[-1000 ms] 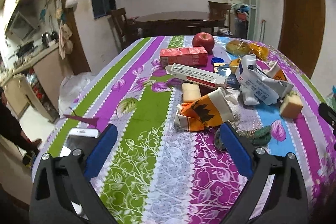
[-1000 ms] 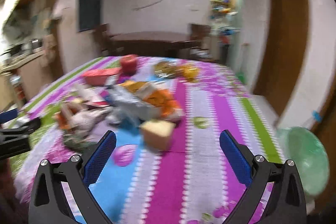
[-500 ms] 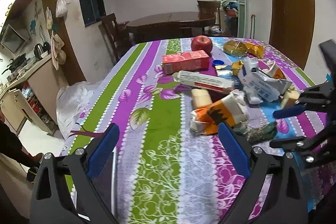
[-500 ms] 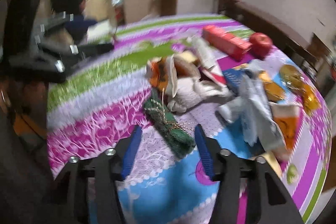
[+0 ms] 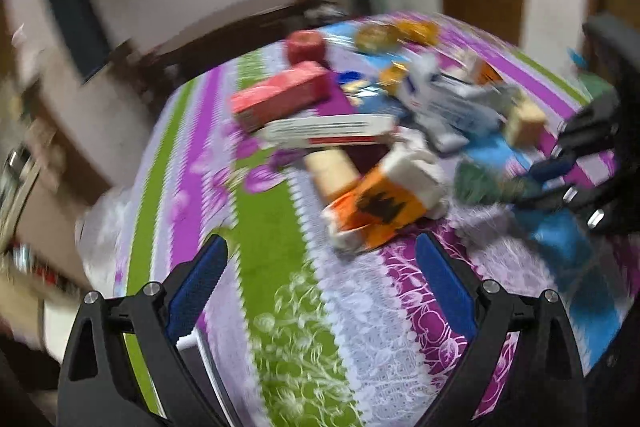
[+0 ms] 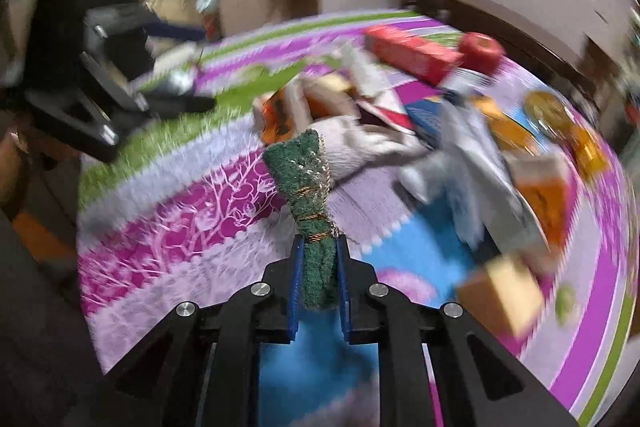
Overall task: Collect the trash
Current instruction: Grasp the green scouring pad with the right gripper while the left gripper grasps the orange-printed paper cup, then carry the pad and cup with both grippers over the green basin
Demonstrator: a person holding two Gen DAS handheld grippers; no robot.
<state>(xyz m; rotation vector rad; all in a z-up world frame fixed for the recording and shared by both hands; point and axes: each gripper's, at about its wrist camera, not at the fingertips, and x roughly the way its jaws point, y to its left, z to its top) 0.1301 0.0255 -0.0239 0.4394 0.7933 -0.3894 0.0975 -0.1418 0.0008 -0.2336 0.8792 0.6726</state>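
My right gripper (image 6: 318, 247) is shut on a green scouring pad (image 6: 308, 187) tied with gold thread, its far end resting near the trash pile. The pad (image 5: 480, 185) and that gripper (image 5: 560, 171) also show at the right of the left wrist view. My left gripper (image 5: 320, 267) is open and empty above the striped tablecloth (image 5: 272, 227), just short of an orange and white crumpled carton (image 5: 384, 203). Behind it lie a white and red tube box (image 5: 332, 131), a red box (image 5: 280, 97) and a white and blue wrapper (image 5: 448, 103).
A red apple (image 5: 305, 45) and wrapped snacks (image 5: 394, 31) sit at the far end. A tan block (image 5: 524, 121) lies at the right. The left gripper (image 6: 120, 95) shows at the left of the right wrist view. A dark dining table and door stand beyond.
My right gripper has swung over to the green scouring pad and shut on it. My left gripper has moved forward toward the orange carton and stays open.
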